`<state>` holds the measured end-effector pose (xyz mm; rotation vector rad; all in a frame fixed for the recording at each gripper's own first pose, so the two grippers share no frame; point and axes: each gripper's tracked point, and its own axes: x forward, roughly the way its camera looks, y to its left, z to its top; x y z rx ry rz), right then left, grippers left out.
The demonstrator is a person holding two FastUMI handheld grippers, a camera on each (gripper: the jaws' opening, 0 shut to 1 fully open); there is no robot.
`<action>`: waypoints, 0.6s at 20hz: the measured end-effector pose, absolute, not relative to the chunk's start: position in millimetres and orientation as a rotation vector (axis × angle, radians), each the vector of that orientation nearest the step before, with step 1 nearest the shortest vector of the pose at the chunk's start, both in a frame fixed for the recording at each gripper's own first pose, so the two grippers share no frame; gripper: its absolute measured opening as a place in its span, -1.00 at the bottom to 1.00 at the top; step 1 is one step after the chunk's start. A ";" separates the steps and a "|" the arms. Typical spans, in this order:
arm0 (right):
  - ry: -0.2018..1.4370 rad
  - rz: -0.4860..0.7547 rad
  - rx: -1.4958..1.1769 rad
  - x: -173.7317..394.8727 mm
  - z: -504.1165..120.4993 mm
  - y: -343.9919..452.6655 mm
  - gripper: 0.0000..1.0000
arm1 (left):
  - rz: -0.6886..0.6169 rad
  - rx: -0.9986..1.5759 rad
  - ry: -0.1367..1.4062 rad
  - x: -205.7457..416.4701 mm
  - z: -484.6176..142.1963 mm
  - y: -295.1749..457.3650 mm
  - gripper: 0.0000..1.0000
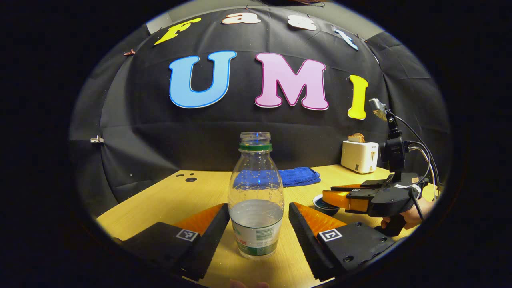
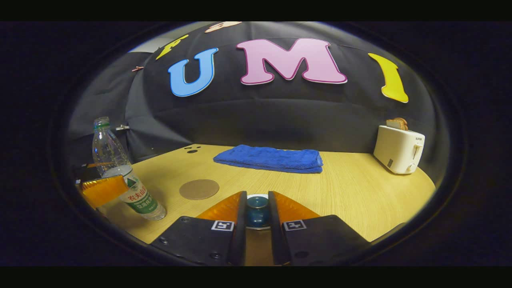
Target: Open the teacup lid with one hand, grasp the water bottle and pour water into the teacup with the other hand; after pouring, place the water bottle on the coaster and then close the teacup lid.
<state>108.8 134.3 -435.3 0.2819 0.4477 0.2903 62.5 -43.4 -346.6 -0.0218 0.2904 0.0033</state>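
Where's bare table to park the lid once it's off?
Widest bare patch: table between the blue towel and the toaster, running forward to the right gripper. A narrower strip lies between the coaster and the towel. Crowded: the left side, where the water bottle sits between the left gripper's fingers, near the coaster.

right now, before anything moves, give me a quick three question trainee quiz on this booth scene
1. True or false: the water bottle has its cap on.
2. What stands between the fingers of the left hand-held gripper?
3. The right hand-held gripper is at: A) the toaster B) the teacup lid C) the coaster

Key: 1 false; 2 the water bottle, fingers apart from it; 3 B
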 end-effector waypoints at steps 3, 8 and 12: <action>0.408 0.290 0.283 110.5 -423.5 130.4 -0.50 | 0.006 -0.019 0.293 64.9 -350.0 -45.8 0.87; 0.337 0.242 0.267 113.5 -396.0 103.8 -0.41 | 0.018 -0.009 0.325 67.6 -366.5 -45.3 0.89; 0.300 0.179 0.246 109.7 -381.0 64.4 -0.41 | 0.034 -0.018 0.374 65.6 -383.0 -46.1 0.88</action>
